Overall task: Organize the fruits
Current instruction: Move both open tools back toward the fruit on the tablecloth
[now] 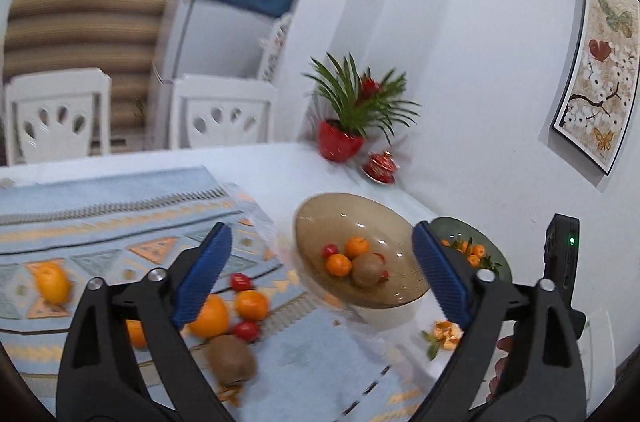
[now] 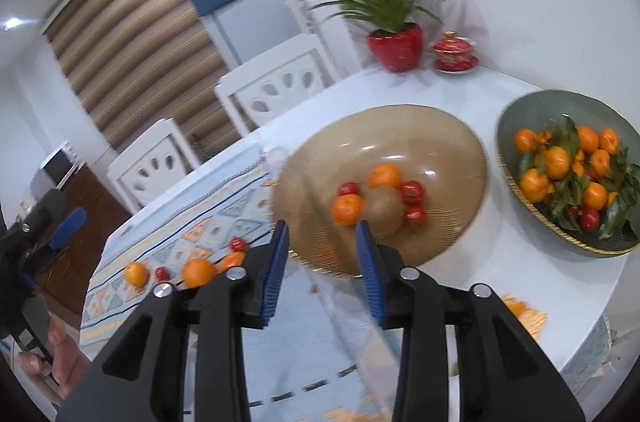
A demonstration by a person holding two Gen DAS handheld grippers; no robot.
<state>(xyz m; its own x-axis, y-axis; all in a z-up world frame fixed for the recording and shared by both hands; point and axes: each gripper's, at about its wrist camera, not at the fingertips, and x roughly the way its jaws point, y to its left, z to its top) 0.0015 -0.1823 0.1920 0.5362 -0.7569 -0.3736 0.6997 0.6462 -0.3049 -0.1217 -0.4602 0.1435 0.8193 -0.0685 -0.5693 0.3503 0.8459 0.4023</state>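
My left gripper (image 1: 322, 276) spread wide, empty, above patterned runner (image 1: 120, 246). My right gripper (image 2: 322, 268) open narrower, nothing between jaws, at near rim of brown glass bowl (image 2: 440, 126). Bowl holds kiwi (image 2: 386, 208), tangerines, small red fruits. Green bowl (image 2: 516, 118) of leafy tangerines near table's right edge. Loose oranges, loose kiwi (image 1: 232, 360), red fruits on runner. Peel (image 1: 446, 334) on bare table (image 2: 520, 274) beside brown bowl.

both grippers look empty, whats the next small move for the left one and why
Probably lower the left gripper, its jaws wide open and empty, onto the brown fuzzy kiwi lying on the patterned blue table runner just below its left finger. Loose fruit still sits there, while the amber glass bowl already holds a kiwi, mandarins and small red fruits. The right gripper is also open and empty.
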